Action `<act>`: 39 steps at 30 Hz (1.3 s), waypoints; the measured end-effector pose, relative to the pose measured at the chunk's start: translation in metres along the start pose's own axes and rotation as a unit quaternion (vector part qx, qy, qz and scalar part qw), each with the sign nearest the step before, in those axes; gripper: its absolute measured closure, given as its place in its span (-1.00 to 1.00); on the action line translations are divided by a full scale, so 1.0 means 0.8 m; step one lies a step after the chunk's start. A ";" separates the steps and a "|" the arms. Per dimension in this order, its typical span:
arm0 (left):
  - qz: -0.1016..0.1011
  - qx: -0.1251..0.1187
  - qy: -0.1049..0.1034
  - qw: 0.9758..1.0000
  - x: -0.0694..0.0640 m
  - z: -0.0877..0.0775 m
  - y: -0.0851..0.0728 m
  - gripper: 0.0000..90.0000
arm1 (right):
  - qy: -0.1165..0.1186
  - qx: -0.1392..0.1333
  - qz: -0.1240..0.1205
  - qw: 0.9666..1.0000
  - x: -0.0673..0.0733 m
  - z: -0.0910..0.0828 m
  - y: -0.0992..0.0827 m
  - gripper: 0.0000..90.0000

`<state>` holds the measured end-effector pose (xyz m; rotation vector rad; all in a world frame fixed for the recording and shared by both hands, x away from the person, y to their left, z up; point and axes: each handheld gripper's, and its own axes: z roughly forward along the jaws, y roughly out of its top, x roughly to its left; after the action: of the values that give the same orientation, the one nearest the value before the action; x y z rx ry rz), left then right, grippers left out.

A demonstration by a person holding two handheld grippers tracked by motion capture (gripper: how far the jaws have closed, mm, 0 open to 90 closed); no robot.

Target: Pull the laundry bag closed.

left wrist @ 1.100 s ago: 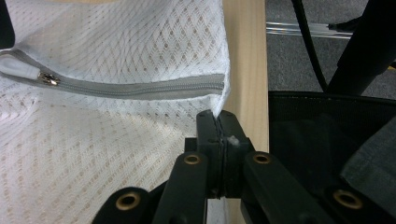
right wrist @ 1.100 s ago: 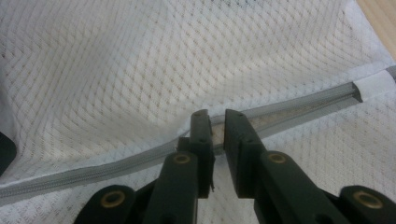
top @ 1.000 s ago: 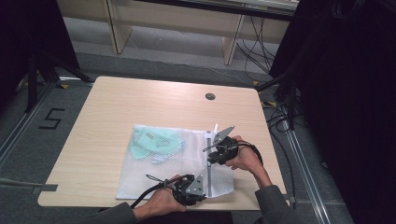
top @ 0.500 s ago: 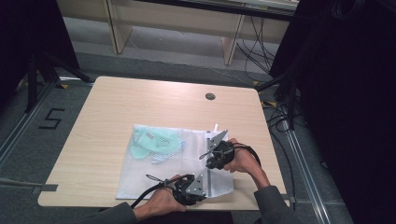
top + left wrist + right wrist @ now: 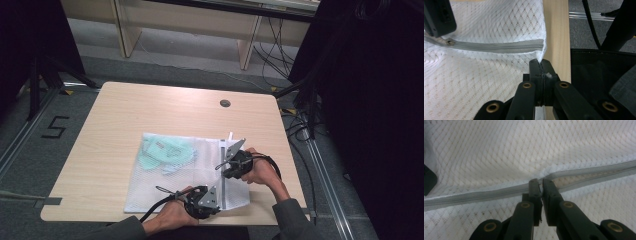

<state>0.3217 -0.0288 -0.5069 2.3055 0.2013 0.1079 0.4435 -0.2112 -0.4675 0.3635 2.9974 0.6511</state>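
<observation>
My left claw (image 5: 541, 65) is clamped on the near corner of the white mesh bag (image 5: 200, 165), lying on the surface (image 5: 125, 115) near its front edge. My right claw (image 5: 539, 183) pinches the slider on the grey zipper (image 5: 486, 193), part open behind it.

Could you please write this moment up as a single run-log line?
left gripper: shut on mesh bag corner | right gripper: shut on zipper pull | green cloth: inside bag | table: bag flat
</observation>
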 end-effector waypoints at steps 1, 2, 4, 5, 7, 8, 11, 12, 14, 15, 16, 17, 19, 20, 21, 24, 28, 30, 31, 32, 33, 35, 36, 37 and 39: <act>0.001 0.000 0.001 1.000 0.000 0.000 0.000 0.98 | -0.004 -0.001 0.002 1.000 0.000 -0.001 0.000 0.92; 0.001 0.000 0.002 1.000 0.000 0.000 0.000 0.98 | -0.002 -0.001 0.000 1.000 0.000 -0.001 0.001 0.92; 0.002 0.003 0.000 1.000 0.001 -0.001 0.000 0.98 | -0.005 -0.004 0.000 1.000 -0.001 -0.002 0.001 0.93; 0.000 -0.001 0.002 1.000 0.001 -0.001 0.000 0.99 | -0.011 -0.003 -0.001 1.000 -0.001 -0.002 0.001 0.93; 0.005 0.004 0.002 1.000 0.002 -0.002 0.001 0.99 | -0.014 -0.005 -0.001 1.000 -0.001 -0.003 0.002 0.93; 0.002 0.001 0.002 1.000 0.001 -0.002 0.001 0.99 | -0.016 -0.009 0.002 1.000 -0.002 -0.005 0.002 0.93; 0.000 0.002 -0.001 1.000 0.001 -0.001 0.001 0.99 | -0.021 -0.015 0.009 1.000 -0.005 -0.009 0.001 0.93; -0.002 0.000 -0.002 1.000 0.000 -0.001 0.001 0.99 | -0.032 -0.020 -0.007 0.999 -0.008 -0.008 0.001 0.93; 0.002 0.003 -0.007 1.000 0.000 -0.001 0.001 0.99 | -0.033 -0.014 0.016 0.999 -0.007 -0.009 0.000 0.93; 0.003 0.006 -0.008 1.000 -0.001 -0.001 0.001 0.99 | -0.038 -0.021 -0.002 0.999 -0.012 -0.008 0.000 0.93; -0.005 -0.002 -0.010 1.000 -0.004 0.001 0.001 0.99 | -0.048 -0.013 0.020 0.999 -0.012 -0.008 -0.001 0.93; 0.001 0.000 -0.011 1.000 -0.004 0.002 0.001 0.99 | -0.046 -0.017 0.006 0.999 -0.017 -0.007 -0.002 0.93; 0.003 -0.002 -0.011 1.000 -0.004 0.001 0.002 0.99 | -0.052 -0.017 0.015 0.998 -0.018 -0.006 -0.003 0.93; 0.001 -0.002 -0.012 1.000 -0.004 0.001 0.002 0.99 | -0.047 -0.016 0.020 0.999 -0.019 -0.006 -0.003 0.93; -0.007 -0.002 -0.013 1.000 -0.004 0.001 0.002 0.99 | -0.046 -0.017 0.019 0.999 -0.020 -0.005 -0.002 0.93; -0.009 -0.004 -0.013 1.000 -0.001 -0.001 0.002 0.99 | -0.049 -0.016 0.026 0.998 -0.022 -0.005 -0.002 0.93; -0.012 -0.005 -0.012 1.000 -0.002 -0.001 0.002 0.99 | -0.054 -0.019 0.022 0.998 -0.032 -0.003 -0.002 0.93; -0.012 -0.004 -0.011 1.000 -0.001 0.000 0.001 0.99 | -0.053 -0.034 0.020 0.998 -0.038 -0.003 -0.003 0.93; -0.013 -0.005 -0.011 1.000 -0.001 0.000 0.001 0.99 | -0.060 -0.031 0.028 0.997 -0.040 -0.004 -0.003 0.93; -0.014 -0.007 -0.011 1.000 -0.001 0.000 0.001 0.99 | -0.060 -0.031 0.028 0.997 -0.040 -0.004 -0.003 0.93; -0.014 -0.007 -0.011 1.000 0.000 0.000 0.001 0.99 | -0.061 -0.036 0.018 0.997 -0.043 -0.004 -0.002 0.93; -0.008 -0.008 -0.010 1.000 0.001 -0.001 0.002 0.99 | -0.064 -0.037 0.035 0.997 -0.043 -0.004 -0.001 0.93; -0.012 -0.007 -0.011 1.000 0.000 -0.001 0.002 0.99 | -0.065 -0.038 0.034 0.997 -0.045 -0.003 -0.002 0.93; -0.007 -0.009 -0.010 1.000 0.000 -0.001 0.002 0.99 | -0.070 -0.036 0.035 0.996 -0.049 -0.001 -0.003 0.93; -0.013 -0.009 -0.010 1.000 -0.001 -0.001 0.002 0.99 | -0.068 -0.038 0.028 0.997 -0.052 0.000 -0.003 0.93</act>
<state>0.3209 -0.0293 -0.5056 2.2835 0.2195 0.0720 0.4831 -0.2235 -0.4682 0.4691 2.8347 0.7114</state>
